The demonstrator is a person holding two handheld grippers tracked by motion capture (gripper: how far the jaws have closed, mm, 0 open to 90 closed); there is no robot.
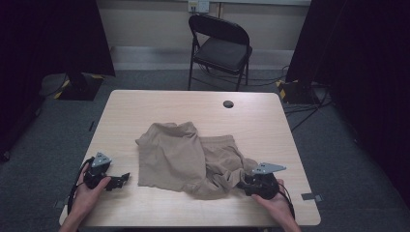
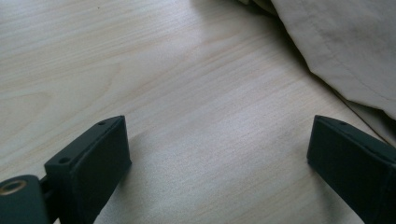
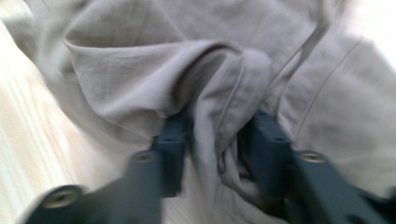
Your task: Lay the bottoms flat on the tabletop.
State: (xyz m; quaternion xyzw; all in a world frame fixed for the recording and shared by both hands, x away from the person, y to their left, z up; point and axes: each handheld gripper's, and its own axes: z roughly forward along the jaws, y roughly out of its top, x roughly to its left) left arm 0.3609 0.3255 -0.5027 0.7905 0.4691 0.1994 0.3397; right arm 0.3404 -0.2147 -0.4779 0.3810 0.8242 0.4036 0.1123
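Crumpled beige shorts [image 1: 186,157] lie in the middle of the wooden table [image 1: 145,104]. My right gripper [image 1: 240,184] is at their front right corner, shut on a bunched fold of the beige shorts [image 3: 217,135], which fills the gap between its jaws. My left gripper [image 1: 126,177] rests low on the table at the front left, a little short of the shorts' left edge. Its jaws stand wide open over bare wood [image 2: 217,158], and the edge of the shorts [image 2: 345,51] lies ahead to their right.
A black folding chair [image 1: 220,46] stands beyond the table's far edge. A dark cable hole [image 1: 228,104] sits near the far side of the tabletop. Black curtains hang on both sides, and cables run over the grey floor at the right.
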